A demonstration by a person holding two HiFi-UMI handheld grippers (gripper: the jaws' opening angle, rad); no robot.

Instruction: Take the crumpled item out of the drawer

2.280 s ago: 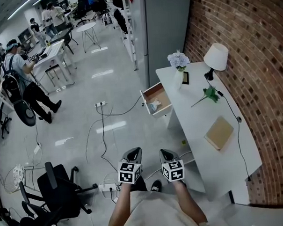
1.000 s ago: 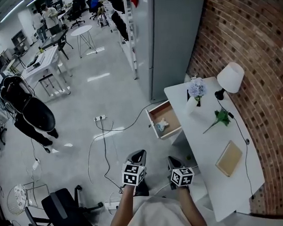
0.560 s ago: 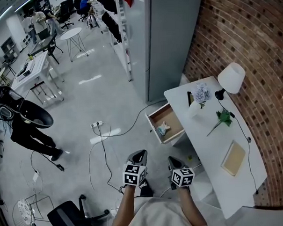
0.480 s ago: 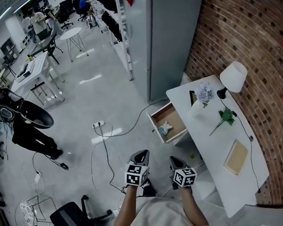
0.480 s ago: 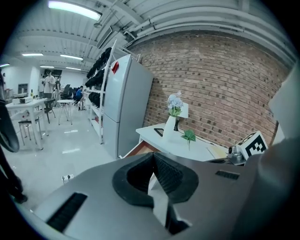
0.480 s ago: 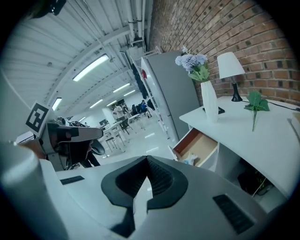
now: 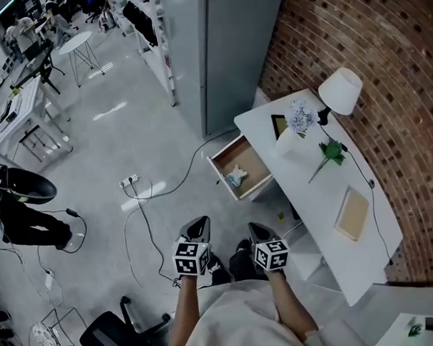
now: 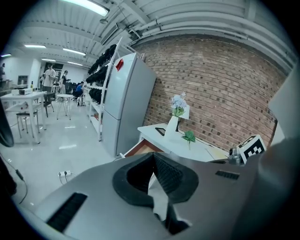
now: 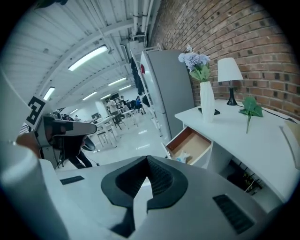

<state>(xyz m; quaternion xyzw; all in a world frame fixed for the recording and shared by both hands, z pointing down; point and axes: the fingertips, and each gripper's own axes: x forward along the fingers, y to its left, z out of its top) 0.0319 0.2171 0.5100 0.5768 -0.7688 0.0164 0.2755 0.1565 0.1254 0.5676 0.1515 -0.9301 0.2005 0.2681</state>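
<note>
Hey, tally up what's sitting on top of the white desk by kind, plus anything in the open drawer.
Lamp: 1
Vase of flowers: 1
Green sprig: 1
Dark flat item: 1
Tan notebook: 1
Crumpled item in the drawer: 1
Total: 6

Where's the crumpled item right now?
Head view, right of centre: the crumpled item lies inside the open drawer of the white desk, near the flower vase.

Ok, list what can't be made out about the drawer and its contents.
- Crumpled item: too small in the head and right gripper views to tell its material.
- Drawer: in the left gripper view, mostly hidden behind the left tool.
- Space under the desk: hidden by its top in the head view.
</note>
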